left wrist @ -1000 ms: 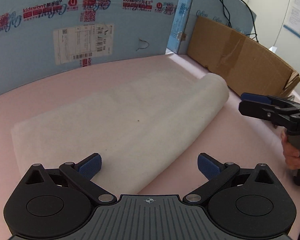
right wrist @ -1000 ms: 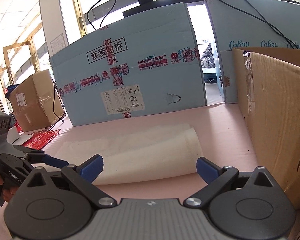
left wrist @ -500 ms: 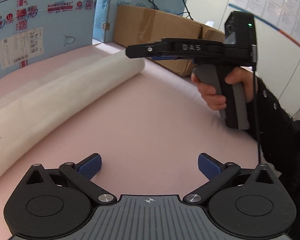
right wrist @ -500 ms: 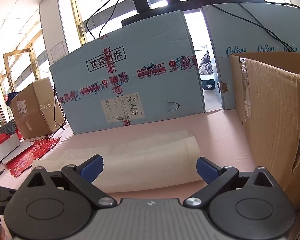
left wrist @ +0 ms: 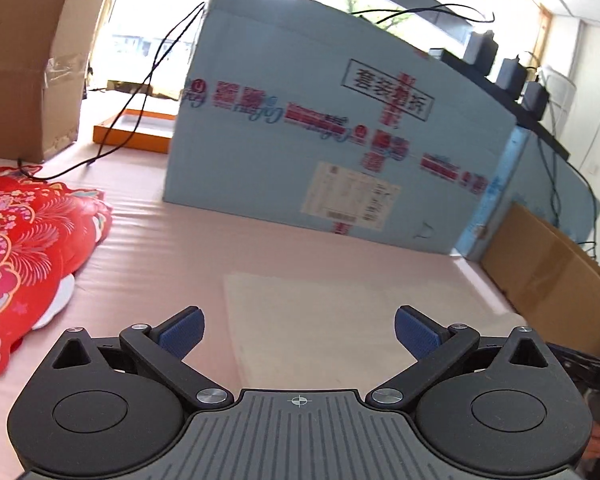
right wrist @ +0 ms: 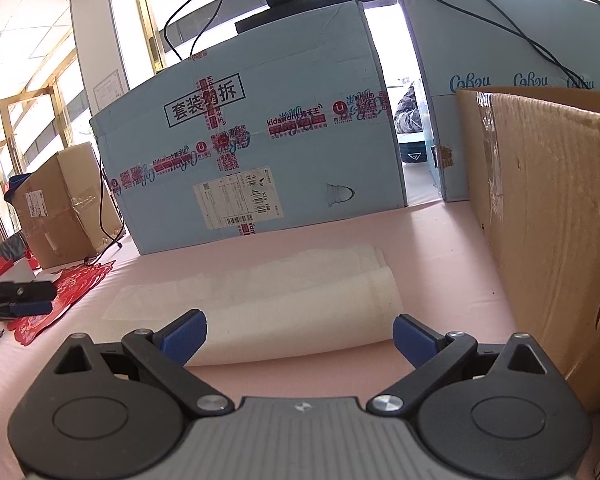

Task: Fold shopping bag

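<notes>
The white shopping bag lies folded flat on the pink table, its rounded fold edge toward the right wrist camera. It also shows in the left wrist view, lying flat ahead of the fingers. My left gripper is open and empty, just above the bag's near end. My right gripper is open and empty, its fingers over the bag's near edge. The left gripper also shows at the far left of the right wrist view.
A large blue carton stands behind the bag. A brown cardboard box stands close on the right. Red paper decorations lie at the table's left. Another brown box and a black cable are at the far left.
The left gripper has swung round from facing the right gripper to facing the blue carton from the bag's left end. The right gripper has barely moved. Both stay open.
</notes>
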Motion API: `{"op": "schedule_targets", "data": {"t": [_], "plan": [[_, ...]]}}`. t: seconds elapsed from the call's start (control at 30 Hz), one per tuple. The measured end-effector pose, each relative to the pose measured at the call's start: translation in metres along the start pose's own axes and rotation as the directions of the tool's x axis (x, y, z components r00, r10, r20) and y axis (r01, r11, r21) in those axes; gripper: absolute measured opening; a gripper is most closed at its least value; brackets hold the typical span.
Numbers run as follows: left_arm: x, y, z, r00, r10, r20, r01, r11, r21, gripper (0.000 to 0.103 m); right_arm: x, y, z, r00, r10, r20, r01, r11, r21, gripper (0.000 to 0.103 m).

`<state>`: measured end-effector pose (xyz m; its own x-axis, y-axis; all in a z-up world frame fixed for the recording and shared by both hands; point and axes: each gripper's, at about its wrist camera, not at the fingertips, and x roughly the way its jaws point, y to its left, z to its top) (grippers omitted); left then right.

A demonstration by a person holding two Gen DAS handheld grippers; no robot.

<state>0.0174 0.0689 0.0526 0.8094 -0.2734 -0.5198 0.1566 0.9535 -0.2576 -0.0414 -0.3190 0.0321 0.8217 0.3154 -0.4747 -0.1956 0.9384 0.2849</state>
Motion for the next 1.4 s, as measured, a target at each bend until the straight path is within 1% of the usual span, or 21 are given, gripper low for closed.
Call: {"op": "schedule_targets", "data": {"t": [0.07, 0.17, 0.23, 0.3, 0.37, 0.4, 0.43, 0.47, 0.5, 0.53, 0.57, 0.7, 0.8, 0.9, 0.97, 1.07, 1.13, 1.2, 1.23, 1.27, 1.4], "plan": [[0.025, 0.006, 0.009, 0.997, 0.06, -0.037, -0.059, 0.998, 0.024, 0.098, 0.0, 0.0, 0.0, 1.0, -0.002, -0.004, 0.002, 1.0, 0.0, 0.101], [0.057, 0.008, 0.009, 0.989, 0.106, -0.104, -0.102, 0.994, 0.045, 0.097, 0.001, -0.001, 0.0, 1.0, -0.001, -0.01, 0.001, 1.0, 0.001, 0.101], [0.068, 0.006, 0.005, 0.986, 0.113, -0.125, -0.105, 0.992, 0.071, 0.093, 0.003, -0.001, 0.0, 1.0, 0.003, -0.022, -0.003, 1.0, 0.002, 0.101], [0.071, -0.004, 0.0, 0.986, 0.116, -0.122, -0.099, 0.985, 0.14, 0.085, 0.005, -0.001, -0.001, 0.999, 0.01, -0.035, -0.01, 1.0, 0.003, 0.101], [0.072, -0.017, -0.006, 0.987, 0.119, -0.112, -0.091, 0.97, 0.225, 0.06, 0.006, -0.002, -0.001, 0.999, 0.025, -0.048, -0.024, 1.0, 0.006, 0.101], [0.069, -0.024, -0.008, 0.988, 0.107, -0.107, -0.076, 0.962, 0.262, 0.048, 0.007, -0.002, -0.001, 0.998, 0.032, -0.055, -0.031, 0.999, 0.007, 0.101], [0.065, -0.03, -0.01, 0.991, 0.082, -0.109, -0.049, 0.958, 0.281, 0.032, 0.008, -0.001, -0.002, 0.998, 0.035, -0.06, -0.035, 0.999, 0.007, 0.101], [0.062, -0.034, -0.012, 0.991, 0.075, -0.11, -0.039, 0.955, 0.295, 0.024, 0.01, -0.002, -0.003, 0.997, 0.039, -0.07, -0.038, 0.999, 0.007, 0.101], [0.059, -0.038, -0.014, 0.992, 0.072, -0.107, -0.036, 0.951, 0.308, 0.022, 0.012, -0.002, -0.003, 0.996, 0.042, -0.081, -0.042, 0.999, 0.01, 0.101], [0.055, -0.04, -0.016, 0.992, 0.065, -0.106, -0.029, 0.949, 0.313, 0.016, 0.015, -0.003, -0.004, 0.994, 0.049, -0.097, -0.048, 0.999, 0.015, 0.101], [0.05, -0.042, -0.018, 0.993, 0.057, -0.104, -0.022, 0.948, 0.317, 0.012, 0.016, -0.003, -0.005, 0.993, 0.054, -0.106, -0.053, 0.998, 0.017, 0.101], [0.024, -0.038, -0.026, 0.998, -0.001, -0.064, 0.017, 0.967, 0.253, 0.009, 0.026, 0.005, -0.006, 0.986, 0.088, -0.143, -0.088, 0.996, 0.009, 0.101], [-0.009, -0.024, -0.039, 0.999, -0.049, -0.004, 0.049, 0.981, 0.189, 0.009, 0.033, 0.016, -0.006, 0.985, 0.083, -0.155, -0.084, 0.996, -0.004, 0.102], [-0.042, -0.008, -0.054, 0.996, -0.071, 0.059, 0.063, 0.99, 0.13, 0.009, 0.046, 0.032, -0.004, 0.985, 0.061, -0.161, -0.062, 0.998, -0.003, 0.102], [-0.062, 0.001, -0.064, 0.993, -0.077, 0.091, 0.067, 0.992, 0.104, 0.009, 0.059, 0.047, -0.002, 0.984, 0.076, -0.162, -0.074, 0.997, 0.017, 0.102], [-0.09, 0.007, -0.08, 0.988, -0.088, 0.131, 0.081, 0.995, 0.06, 0.009, 0.082, 0.077, 0.001, 0.97, 0.162, -0.183, -0.162, 0.987, 0.018, 0.097], [-0.103, 0.007, -0.089, 0.985, -0.108, 0.137, 0.105, 0.994, 0.036, 0.009, 0.099, 0.099, 0.003, 0.954, 0.224, -0.201, -0.224, 0.974, 0.02, 0.093], [-0.112, 0.002, -0.099, 0.982, -0.141, 0.129, 0.138, 0.99, 0.032, 0.009, 0.111, 0.116, 0.006, 0.942, 0.259, -0.214, -0.258, 0.966, 0.032, 0.091], [-0.114, -0.002, -0.103, 0.98, -0.157, 0.124, 0.154, 0.987, 0.033, 0.009, 0.115, 0.123, 0.009, 0.943, 0.255, -0.213, -0.254, 0.967, 0.035, 0.09], [-0.113, -0.004, -0.106, 0.977, -0.176, 0.121, 0.173, 0.984, 0.031, 0.009, 0.116, 0.127, 0.011, 0.949, 0.235, -0.208, -0.234, 0.972, 0.033, 0.09], [-0.107, -0.018, -0.116, 0.959, -0.265, 0.098, 0.262, 0.964, 0.047, 0.009, 0.1, 0.133, 0.017, 0.978, 0.125, -0.166, -0.131, 0.991, -0.021, 0.09]]}}
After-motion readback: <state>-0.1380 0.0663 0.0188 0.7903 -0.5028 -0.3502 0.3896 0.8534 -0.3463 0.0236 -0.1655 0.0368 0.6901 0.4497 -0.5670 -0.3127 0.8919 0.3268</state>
